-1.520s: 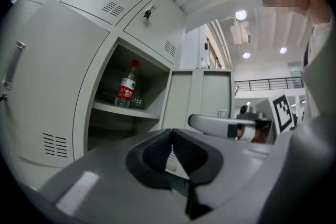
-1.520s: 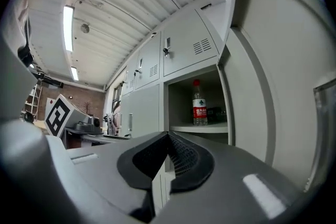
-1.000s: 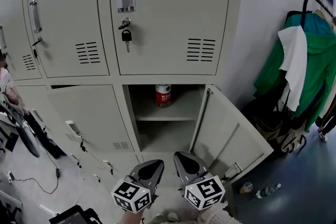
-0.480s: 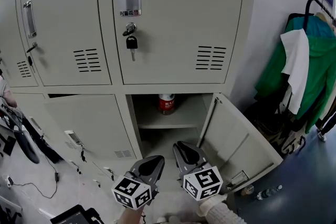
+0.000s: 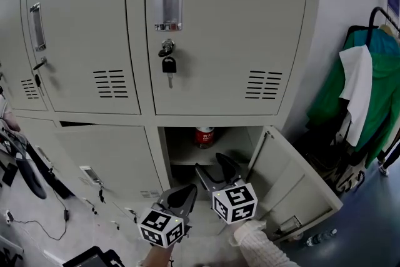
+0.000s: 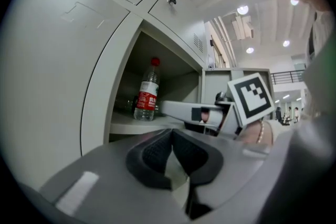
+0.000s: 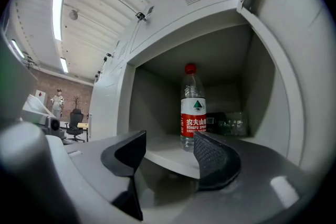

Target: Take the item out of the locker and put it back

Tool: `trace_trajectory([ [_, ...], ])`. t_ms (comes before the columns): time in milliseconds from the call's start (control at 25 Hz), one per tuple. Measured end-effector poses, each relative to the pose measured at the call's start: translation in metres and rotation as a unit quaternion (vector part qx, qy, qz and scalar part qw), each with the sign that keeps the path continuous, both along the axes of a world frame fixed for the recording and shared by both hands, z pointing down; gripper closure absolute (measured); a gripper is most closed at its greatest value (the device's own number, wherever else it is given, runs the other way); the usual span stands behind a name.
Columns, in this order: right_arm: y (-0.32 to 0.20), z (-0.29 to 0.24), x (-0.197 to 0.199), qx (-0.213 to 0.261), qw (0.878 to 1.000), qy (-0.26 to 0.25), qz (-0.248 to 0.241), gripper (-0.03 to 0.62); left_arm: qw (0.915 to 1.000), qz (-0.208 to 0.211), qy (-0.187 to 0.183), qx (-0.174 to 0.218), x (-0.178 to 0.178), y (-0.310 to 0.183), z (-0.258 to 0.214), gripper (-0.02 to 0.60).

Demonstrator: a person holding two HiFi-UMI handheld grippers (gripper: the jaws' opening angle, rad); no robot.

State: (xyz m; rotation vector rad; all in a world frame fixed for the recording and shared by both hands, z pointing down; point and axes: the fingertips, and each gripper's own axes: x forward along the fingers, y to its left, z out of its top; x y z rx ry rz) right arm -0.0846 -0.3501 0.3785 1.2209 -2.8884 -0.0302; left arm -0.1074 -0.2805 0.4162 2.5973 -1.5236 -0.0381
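Bottle stands on locker shelf; right claw open, left claw closed.

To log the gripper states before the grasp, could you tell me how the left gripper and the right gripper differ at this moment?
On the left gripper the jaws are together with nothing between them; on the right gripper the jaws are apart. The right gripper reaches up toward the open locker, aimed at the water bottle inside, while the left gripper sits lower and further back. Both hold nothing.
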Motion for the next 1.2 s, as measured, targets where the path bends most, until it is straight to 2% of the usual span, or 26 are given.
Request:
trace_trajectory([
  [200,-0.032,-0.016,-0.005,0.003,1.0,0.008,0.017,0.256,1.0,-0.001,0.002,0.002,-0.007,-0.011,-0.005,0.574],
  [400,-0.063,-0.017,-0.01,-0.013,0.999,0.026,0.035,0.215,0.9999,-0.011,0.003,0.006,-0.012,-0.018,-0.01,0.574],
  [880,-0.107,-0.024,-0.028,-0.018,0.997,0.061,0.036,0.198,0.9998,-0.005,0.018,-0.004,-0.009,-0.015,-0.005,0.574],
  [1200,-0.122,-0.017,-0.042,-0.027,0.995,0.092,0.041,0.197,0.9998,-0.009,0.012,-0.015,-0.014,-0.009,0.001,0.574],
])
